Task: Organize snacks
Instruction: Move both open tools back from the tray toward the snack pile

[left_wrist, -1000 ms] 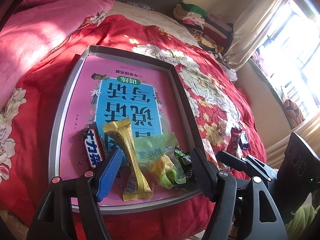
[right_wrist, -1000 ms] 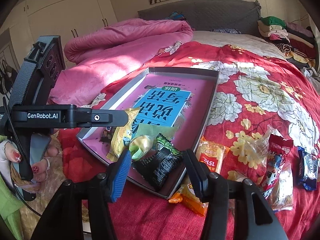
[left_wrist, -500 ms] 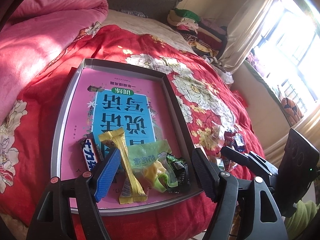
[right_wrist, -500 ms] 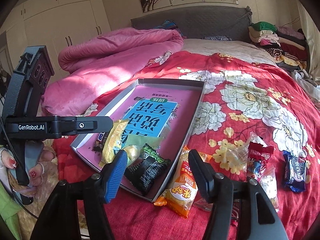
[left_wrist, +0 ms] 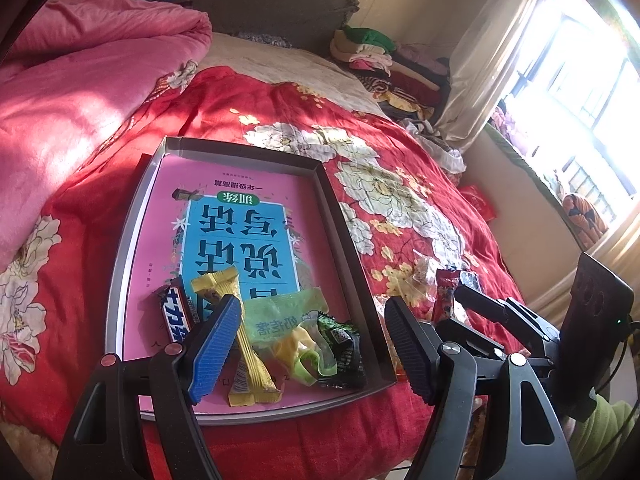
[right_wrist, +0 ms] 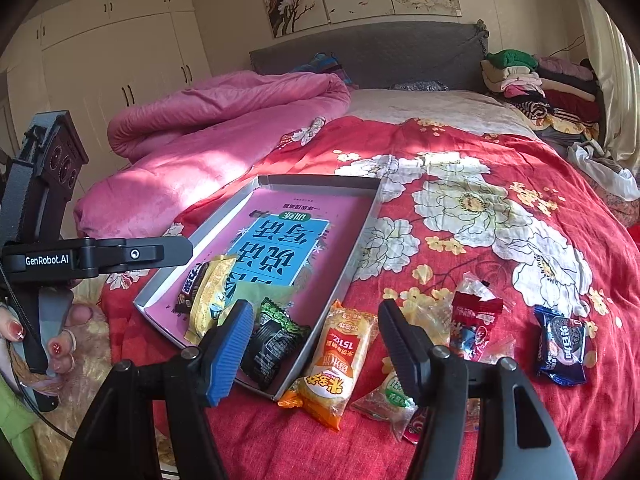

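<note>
Right gripper (right_wrist: 316, 344) fingers apart, nothing held. Orange bun packet (right_wrist: 340, 360) lies between and just beyond them on the red bedspread (right_wrist: 480, 208), touching the tray (right_wrist: 362, 240) wall. Judged light, soft, crinkly and slippery; pinch mid-body across its width. Print reads "151" plus Chinese characters. Farther right: Oreo-style pack (right_wrist: 564, 344). Left gripper (left_wrist: 312, 344) also spread, empty, over tray snacks. "GenRobot.AI" on its body.
</note>
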`<state>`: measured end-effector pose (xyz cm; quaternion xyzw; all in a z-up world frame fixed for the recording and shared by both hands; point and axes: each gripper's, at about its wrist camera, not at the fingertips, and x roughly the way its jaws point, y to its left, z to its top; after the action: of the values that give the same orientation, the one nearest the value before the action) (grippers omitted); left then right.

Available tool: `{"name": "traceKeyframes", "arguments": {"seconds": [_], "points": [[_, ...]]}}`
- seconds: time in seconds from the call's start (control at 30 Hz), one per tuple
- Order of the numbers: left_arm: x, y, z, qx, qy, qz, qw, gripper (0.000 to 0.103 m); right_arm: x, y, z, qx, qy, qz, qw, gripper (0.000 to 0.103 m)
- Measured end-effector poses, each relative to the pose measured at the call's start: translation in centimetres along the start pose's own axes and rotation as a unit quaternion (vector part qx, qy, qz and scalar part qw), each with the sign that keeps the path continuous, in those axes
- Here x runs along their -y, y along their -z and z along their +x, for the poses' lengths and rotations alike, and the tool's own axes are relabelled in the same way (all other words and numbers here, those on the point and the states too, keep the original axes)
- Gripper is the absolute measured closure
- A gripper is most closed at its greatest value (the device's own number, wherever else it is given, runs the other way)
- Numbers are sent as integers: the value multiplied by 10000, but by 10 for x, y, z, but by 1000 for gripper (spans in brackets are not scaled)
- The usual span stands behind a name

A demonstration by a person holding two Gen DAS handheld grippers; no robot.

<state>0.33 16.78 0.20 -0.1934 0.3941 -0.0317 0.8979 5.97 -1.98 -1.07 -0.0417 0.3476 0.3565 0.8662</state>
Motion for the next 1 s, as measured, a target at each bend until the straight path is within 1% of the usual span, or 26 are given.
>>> {"name": "traceKeyframes", "arguments": {"seconds": [0.2, 0.43, 0.73, 1.0], "points": [[11, 0, -2, 23, 46, 114, 9999, 27, 14, -1, -8, 56, 67, 254, 9996, 38], [21, 1, -6, 64, 80, 235, 9997, 27, 33, -6, -24, 254, 243, 465, 9983, 38], [31, 2, -10, 114, 97, 326, 9994, 27, 59, -8, -42, 427, 517, 801, 9945, 38], [42, 4, -11, 110, 96, 451, 9989, 27, 78, -10, -58, 592, 674, 1019, 9907, 38]]}}
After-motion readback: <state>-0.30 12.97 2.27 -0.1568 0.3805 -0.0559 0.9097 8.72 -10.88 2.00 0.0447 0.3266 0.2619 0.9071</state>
